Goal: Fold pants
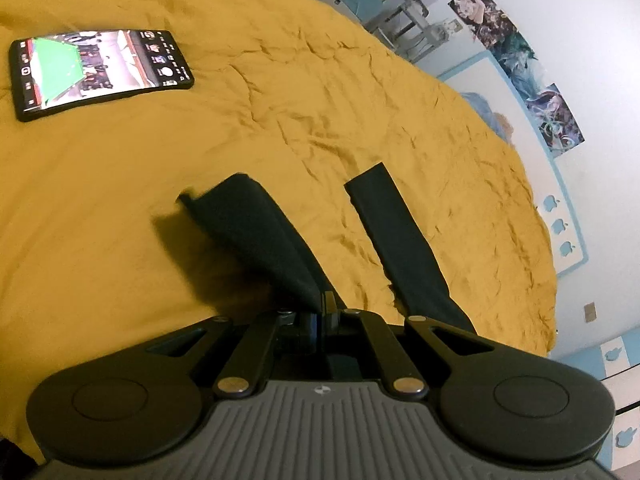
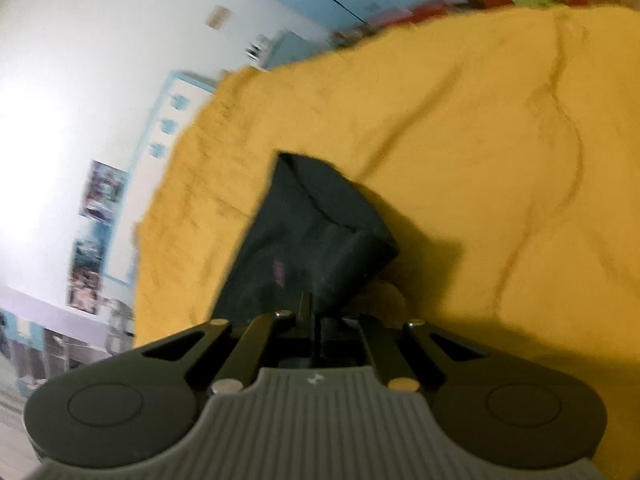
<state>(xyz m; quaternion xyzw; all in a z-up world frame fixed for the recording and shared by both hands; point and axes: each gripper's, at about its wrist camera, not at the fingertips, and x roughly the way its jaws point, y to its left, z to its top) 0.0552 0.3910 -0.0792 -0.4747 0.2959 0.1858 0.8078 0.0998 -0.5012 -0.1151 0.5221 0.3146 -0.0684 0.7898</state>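
Note:
The black pants (image 1: 256,236) hang over the yellow bedspread (image 1: 280,100). In the left wrist view one leg runs forward from my left gripper (image 1: 325,304), which is shut on the cloth, and casts a shadow on the bed. The other leg (image 1: 400,240) lies to its right. In the right wrist view, which is blurred, my right gripper (image 2: 310,312) is shut on a bunched part of the black pants (image 2: 304,236), lifted above the bedspread (image 2: 480,140).
A phone (image 1: 100,70) with a lit screen lies on the bed at the far left. The bed edge curves along the right, with a white wall, posters (image 1: 520,68) and blue panels beyond it. Shelves stand at the far end.

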